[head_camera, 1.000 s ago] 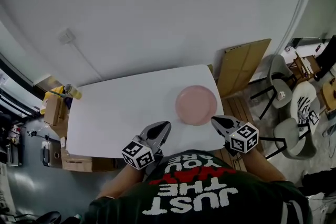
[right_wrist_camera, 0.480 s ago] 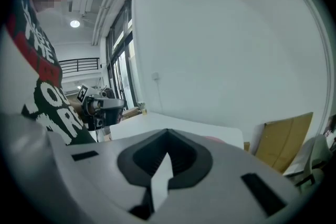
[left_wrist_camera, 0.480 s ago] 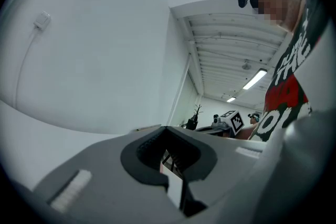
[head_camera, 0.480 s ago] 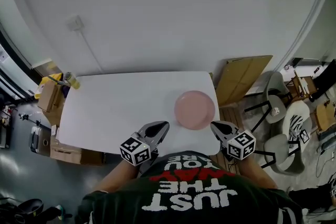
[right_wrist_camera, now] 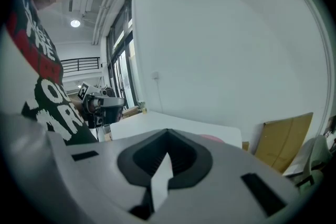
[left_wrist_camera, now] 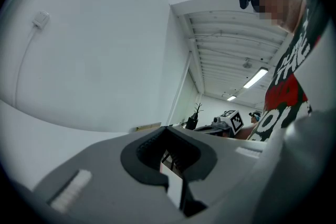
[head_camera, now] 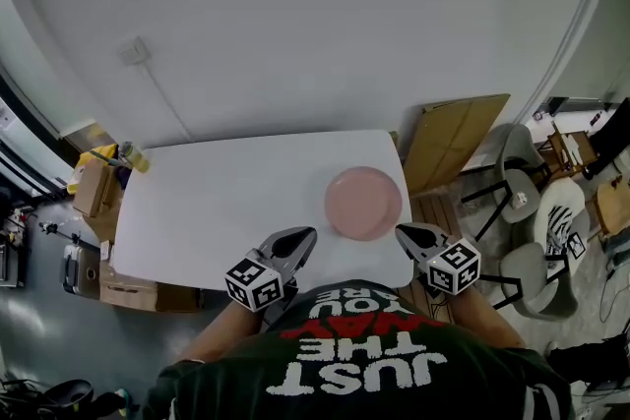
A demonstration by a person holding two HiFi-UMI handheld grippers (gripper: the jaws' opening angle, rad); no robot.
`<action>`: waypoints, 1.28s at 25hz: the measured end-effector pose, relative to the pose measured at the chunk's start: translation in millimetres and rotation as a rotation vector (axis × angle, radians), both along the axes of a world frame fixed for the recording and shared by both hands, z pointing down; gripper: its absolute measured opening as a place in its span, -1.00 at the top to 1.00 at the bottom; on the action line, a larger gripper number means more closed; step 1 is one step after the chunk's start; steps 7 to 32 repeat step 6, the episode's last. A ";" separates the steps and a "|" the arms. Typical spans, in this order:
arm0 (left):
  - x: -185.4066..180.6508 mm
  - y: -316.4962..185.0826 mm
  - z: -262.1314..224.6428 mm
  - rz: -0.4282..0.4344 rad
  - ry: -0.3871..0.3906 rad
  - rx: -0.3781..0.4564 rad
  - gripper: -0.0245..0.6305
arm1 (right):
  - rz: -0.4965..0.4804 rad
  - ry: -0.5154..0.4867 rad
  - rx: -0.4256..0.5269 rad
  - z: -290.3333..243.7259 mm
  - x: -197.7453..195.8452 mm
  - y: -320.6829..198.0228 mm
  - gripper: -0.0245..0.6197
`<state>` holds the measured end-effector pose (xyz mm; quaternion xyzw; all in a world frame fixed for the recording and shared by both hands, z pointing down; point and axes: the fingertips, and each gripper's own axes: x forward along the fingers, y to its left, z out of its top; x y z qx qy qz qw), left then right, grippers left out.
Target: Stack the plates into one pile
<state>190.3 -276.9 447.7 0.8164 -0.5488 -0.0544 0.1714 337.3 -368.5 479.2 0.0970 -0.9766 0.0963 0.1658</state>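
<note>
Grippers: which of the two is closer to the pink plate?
The right gripper; its tip sits right at the near edge of the plate, while the left gripper is farther off to the side.

Beyond the right hand-held gripper (head_camera: 402,231), a white desk (head_camera: 217,202) meets a plain white wall (head_camera: 315,25). To its right, a cardboard sheet (head_camera: 453,138) leans near grey chairs (head_camera: 527,266). Left of the left hand-held gripper (head_camera: 308,236), cardboard boxes (head_camera: 94,194) sit on grey floor (head_camera: 39,330).

I am holding two tongs, the left tongs (head_camera: 307,234) and the right tongs (head_camera: 402,232). I am counting one worktop (head_camera: 226,202) and one pink plate (head_camera: 363,203) lying on its right side; whether more are lying under it I cannot tell. One cardboard sheet (head_camera: 455,138) is showing at the right and one yellow bottle (head_camera: 133,155) at the far left.
</note>
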 end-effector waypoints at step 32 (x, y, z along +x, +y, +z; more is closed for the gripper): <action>4.5 -4.4 -1.2 -0.001 0.000 0.001 0.90 | 0.002 0.004 0.012 -1.2 8.7 -6.3 0.91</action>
